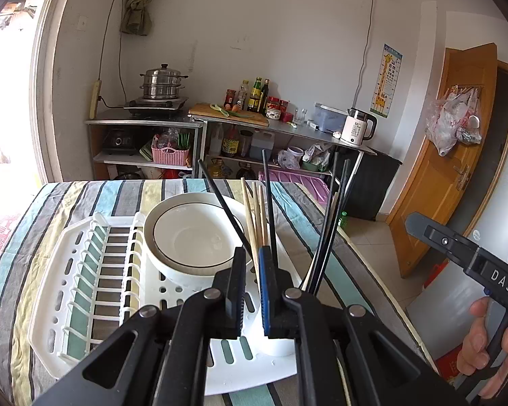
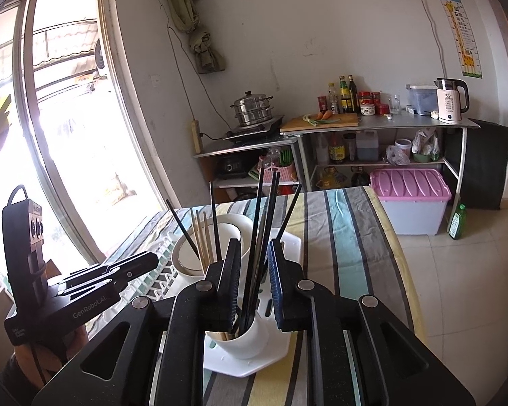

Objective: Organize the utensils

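Right gripper jaws parted around the black chopsticks, apparently not pinching; they stand in the white cup on the drying rack. Left gripper clenched, empty. Back straight out, don't snag sticks or tip cup.

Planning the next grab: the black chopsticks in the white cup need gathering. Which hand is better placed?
Right, probably. The right gripper stands open with the black chopsticks between its jaws, right at the white cup. The left gripper is shut and off to the side, near the bowl.
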A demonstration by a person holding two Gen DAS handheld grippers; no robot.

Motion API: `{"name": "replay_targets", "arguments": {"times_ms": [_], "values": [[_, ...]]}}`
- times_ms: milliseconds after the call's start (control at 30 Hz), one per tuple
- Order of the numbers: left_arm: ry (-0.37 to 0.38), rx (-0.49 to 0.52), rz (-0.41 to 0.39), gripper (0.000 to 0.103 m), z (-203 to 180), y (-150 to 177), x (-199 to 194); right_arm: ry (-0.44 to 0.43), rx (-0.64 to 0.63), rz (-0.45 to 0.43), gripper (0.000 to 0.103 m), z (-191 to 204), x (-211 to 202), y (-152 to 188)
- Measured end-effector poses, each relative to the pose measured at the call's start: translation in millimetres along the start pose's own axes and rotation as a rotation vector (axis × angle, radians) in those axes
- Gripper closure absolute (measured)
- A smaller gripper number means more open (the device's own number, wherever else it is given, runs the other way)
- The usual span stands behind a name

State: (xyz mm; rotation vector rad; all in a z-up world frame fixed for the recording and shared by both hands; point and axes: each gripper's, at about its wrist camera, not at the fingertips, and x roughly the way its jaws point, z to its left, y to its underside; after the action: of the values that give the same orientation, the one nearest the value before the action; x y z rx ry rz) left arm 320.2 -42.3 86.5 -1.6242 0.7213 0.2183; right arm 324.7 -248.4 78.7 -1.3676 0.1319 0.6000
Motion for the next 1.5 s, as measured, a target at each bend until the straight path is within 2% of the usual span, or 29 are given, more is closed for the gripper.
{"name": "replay_targets", "arguments": {"times_ms": [67, 133, 300, 433, 867, 1200, 1500], "values": [[0.0, 0.006, -0.01, 0.093, -1, 7, -11, 0.006, -0.013, -0.009, 0.082, 5, -11, 8], [-0.01, 0.01, -0.022, 0.084, -3, 16, -24, 0.01, -0.025, -0.018, 0.082, 11, -23, 17], [-0.02, 0.023, -0.038, 0.081, -7, 43, -58, 0.02, -0.056, -0.03, 0.08, 28, -55, 45], [-0.038, 0.028, -0.048, 0.076, -9, 69, -86, 0.021, -0.071, -0.035, 0.073, 39, -80, 68], [-0.112, 0.023, -0.072, 0.074, -15, 143, -154, 0.051, -0.096, -0.002, 0.072, 68, -131, 144], [-0.148, 0.037, -0.067, 0.074, -23, 188, -184, 0.081, -0.112, -0.008, 0.072, 83, -162, 179], [-0.158, 0.03, -0.078, 0.074, -24, 207, -199, 0.09, -0.11, -0.005, 0.072, 86, -171, 193]]}}
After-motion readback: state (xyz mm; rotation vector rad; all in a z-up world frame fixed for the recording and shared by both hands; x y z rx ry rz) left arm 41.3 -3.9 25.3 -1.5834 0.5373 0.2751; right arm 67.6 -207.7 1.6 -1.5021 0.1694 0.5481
